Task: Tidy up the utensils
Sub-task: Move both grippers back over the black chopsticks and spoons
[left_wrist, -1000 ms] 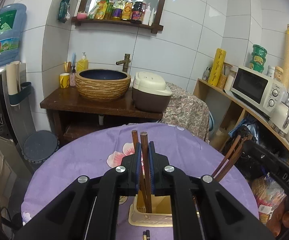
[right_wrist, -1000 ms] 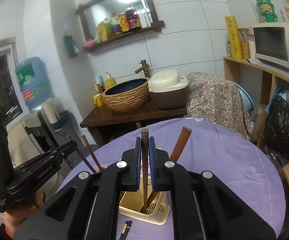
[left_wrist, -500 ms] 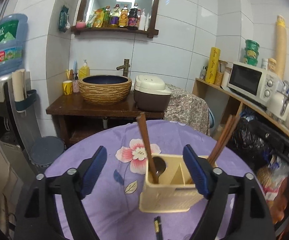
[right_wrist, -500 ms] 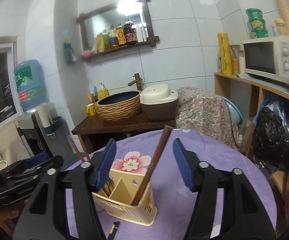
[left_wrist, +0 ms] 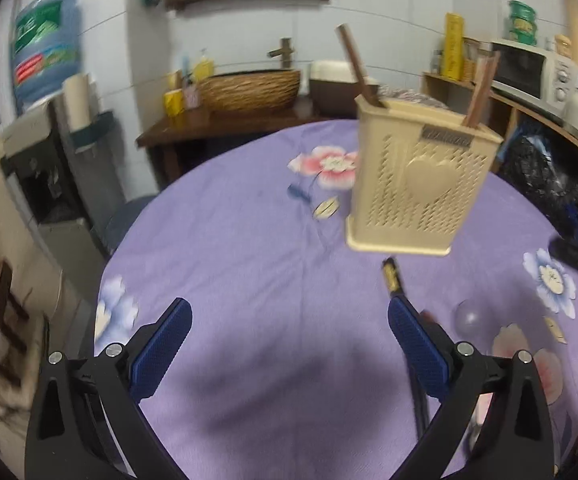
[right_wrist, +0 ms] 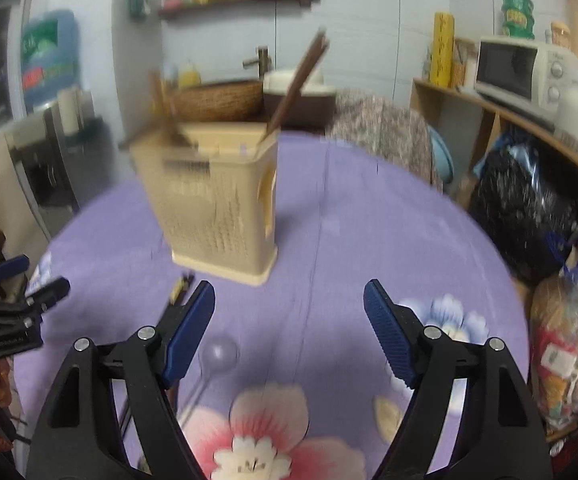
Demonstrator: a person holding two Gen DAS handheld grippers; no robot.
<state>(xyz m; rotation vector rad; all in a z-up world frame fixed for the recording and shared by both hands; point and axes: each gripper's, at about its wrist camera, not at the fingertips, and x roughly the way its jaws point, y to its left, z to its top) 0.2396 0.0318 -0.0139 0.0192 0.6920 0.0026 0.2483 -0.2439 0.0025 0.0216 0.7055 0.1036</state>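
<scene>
Near utensil holder (left_wrist: 417, 184): left gripper (left_wrist: 289, 340), right gripper (right_wrist: 289, 320) jaws opening, empty; next, grab black chopsticks (left_wrist: 391, 276)

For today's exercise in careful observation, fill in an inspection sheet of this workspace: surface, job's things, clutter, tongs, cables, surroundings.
Surface: round table under a purple flowered cloth.
Job's things: beige perforated plastic utensil holder upright, brown wooden chopsticks leaning inside; dark chopsticks and a spoon with a rounded bowl lying on the cloth.
Clutter: nothing seen on the table besides these.
Tongs: left tongs and right tongs both opening, nothing between the pads.
Cables: nothing seen.
Surroundings: woven-sided basin, white microwave, blue water bottle, black plastic bag.
</scene>
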